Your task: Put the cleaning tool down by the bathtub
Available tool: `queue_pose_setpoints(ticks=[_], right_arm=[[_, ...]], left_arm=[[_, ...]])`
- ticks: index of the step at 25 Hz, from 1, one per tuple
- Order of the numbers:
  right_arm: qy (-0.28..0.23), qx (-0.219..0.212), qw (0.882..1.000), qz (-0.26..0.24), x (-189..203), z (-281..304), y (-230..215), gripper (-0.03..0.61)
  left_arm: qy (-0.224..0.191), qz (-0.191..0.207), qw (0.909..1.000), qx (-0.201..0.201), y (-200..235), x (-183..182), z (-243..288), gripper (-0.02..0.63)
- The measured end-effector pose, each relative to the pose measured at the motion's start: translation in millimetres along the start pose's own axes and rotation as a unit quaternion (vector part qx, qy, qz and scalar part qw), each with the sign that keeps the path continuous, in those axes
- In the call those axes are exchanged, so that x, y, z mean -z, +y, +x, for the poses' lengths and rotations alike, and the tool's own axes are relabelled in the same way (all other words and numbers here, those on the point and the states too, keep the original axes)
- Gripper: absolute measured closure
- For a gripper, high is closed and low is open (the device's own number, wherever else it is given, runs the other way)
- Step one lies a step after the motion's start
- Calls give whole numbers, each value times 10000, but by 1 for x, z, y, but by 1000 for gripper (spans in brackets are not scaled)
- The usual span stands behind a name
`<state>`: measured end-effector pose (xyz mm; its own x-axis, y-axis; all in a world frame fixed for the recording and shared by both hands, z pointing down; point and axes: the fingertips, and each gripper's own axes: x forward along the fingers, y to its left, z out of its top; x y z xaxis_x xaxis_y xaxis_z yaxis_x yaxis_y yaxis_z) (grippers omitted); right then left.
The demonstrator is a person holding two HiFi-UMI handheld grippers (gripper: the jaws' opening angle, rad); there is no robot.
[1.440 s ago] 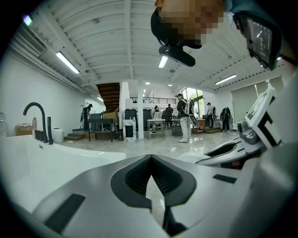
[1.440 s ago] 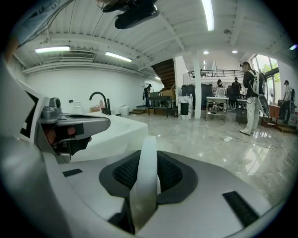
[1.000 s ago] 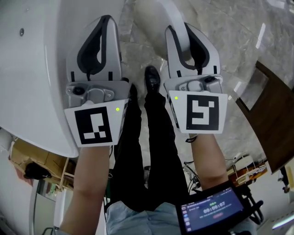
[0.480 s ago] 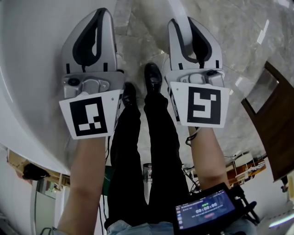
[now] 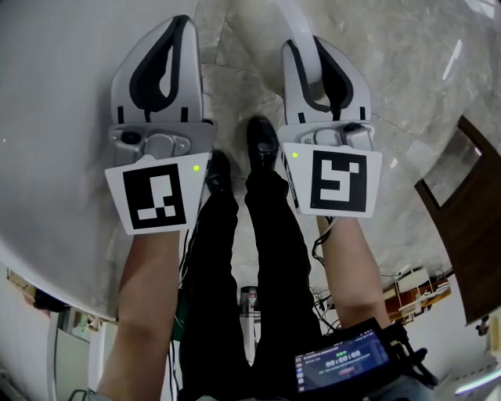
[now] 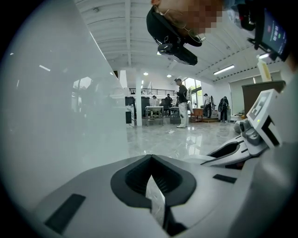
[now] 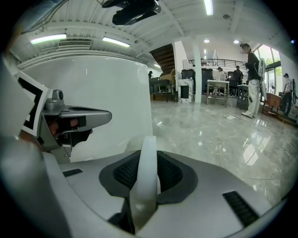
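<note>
Handle of the cleaning tool [image 7: 146, 181] is clamped in the right tool [image 5: 309, 45], running out ahead along its jaws toward the floor [image 7: 219, 135]. Bathtub [image 7: 107, 93] sits just to its left (left tool [image 5: 178, 23] is nearer, pinched closed, empty).

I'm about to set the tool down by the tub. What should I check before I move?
1. Grip: right tongs are shut on the white tool handle. Ok.
2. Left tongs free: shut, with nothing between them. Ok.
3. Bathtub close: its white wall stands right beside both tongs. Ok.
4. Floor ahead bare: grey marble, with nothing lying near. Ok.
5. Tool's working end and where it will land: out of view. Cannot tell.
</note>
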<state>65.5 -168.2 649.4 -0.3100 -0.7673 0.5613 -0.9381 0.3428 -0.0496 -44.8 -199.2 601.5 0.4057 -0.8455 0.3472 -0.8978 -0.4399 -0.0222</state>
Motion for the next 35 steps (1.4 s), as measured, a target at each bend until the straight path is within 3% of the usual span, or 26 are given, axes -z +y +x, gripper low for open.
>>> queue_pose_setpoints(ticks=[22,35], right_arm=[[251,-295,9991,-179,72,60,13,472],[756,-437,9960,-210,113,80,28,472]], left_arm=[[175,2,9998,17,4,78,28,600],[296,89,9995,-52,10,87,30,600]])
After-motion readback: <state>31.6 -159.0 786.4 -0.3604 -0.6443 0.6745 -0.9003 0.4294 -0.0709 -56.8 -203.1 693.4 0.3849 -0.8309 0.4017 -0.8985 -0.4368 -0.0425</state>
